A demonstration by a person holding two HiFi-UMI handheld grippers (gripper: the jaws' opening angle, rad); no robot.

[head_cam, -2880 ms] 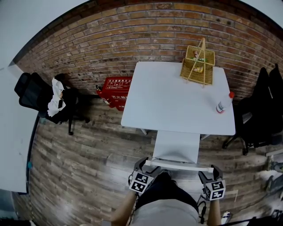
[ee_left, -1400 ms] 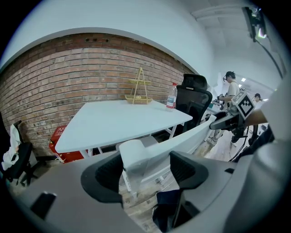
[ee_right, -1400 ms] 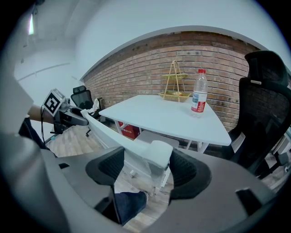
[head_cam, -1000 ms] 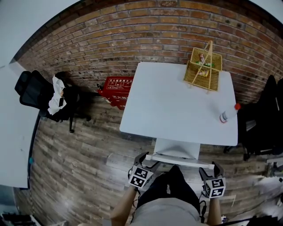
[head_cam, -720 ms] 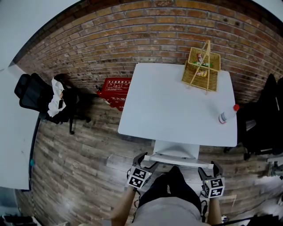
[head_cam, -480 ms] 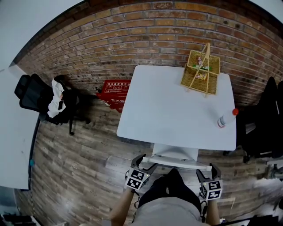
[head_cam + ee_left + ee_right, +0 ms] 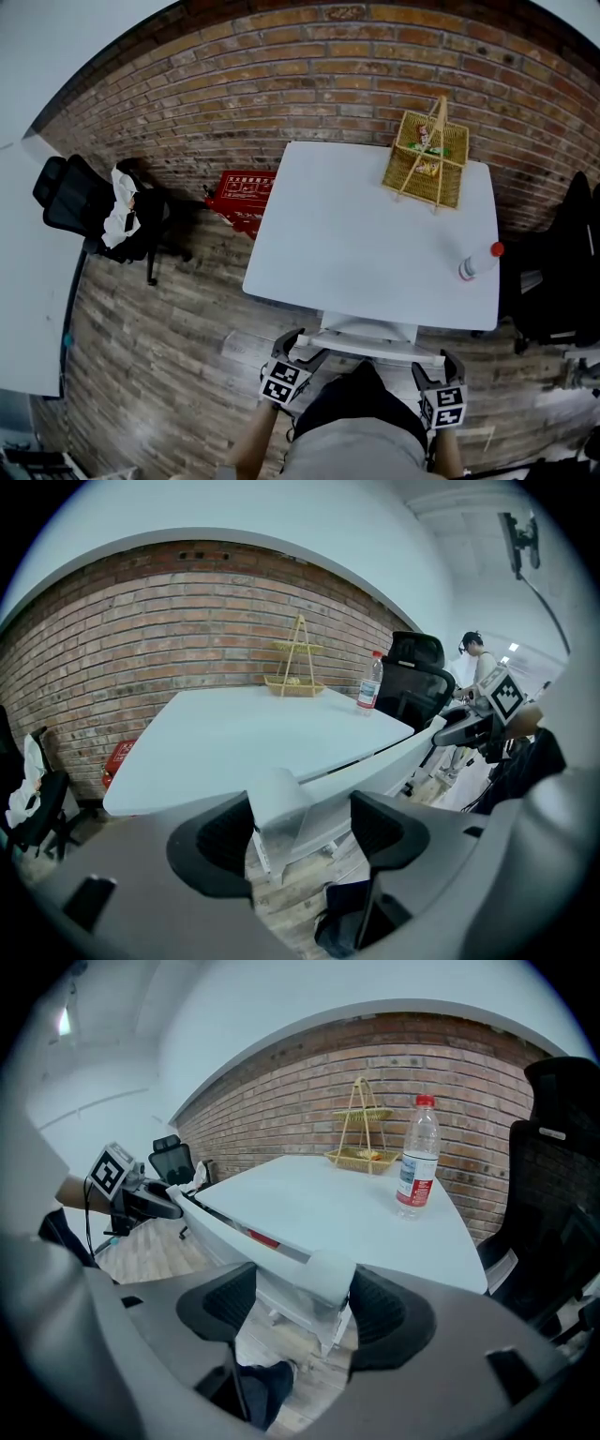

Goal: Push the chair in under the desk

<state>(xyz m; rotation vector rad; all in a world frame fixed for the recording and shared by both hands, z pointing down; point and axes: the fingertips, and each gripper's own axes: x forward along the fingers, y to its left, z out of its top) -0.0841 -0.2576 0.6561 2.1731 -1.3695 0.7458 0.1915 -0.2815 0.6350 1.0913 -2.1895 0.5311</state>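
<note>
White chair (image 7: 369,330) at lower centre of the head view, seat tucked almost wholly beneath the white desk (image 7: 337,244), only the top rail and a strip of seat showing past the near edge. Left gripper (image 7: 298,345) at the rail's left end, fingers pinching the rail corner. Right gripper (image 7: 448,362) at the rail's right end, fingers likewise clamped on the rail. On the desk, upper right: 1 wicker basket (image 7: 427,157). Lower down, near the right edge: 1 upright plastic bottle (image 7: 473,264) with a red cap. Red box (image 7: 246,192) by the brick wall (image 7: 234,84), left of the desk. Black office chair (image 7: 80,211) at far left on the wooden floor (image 7: 169,328).
</note>
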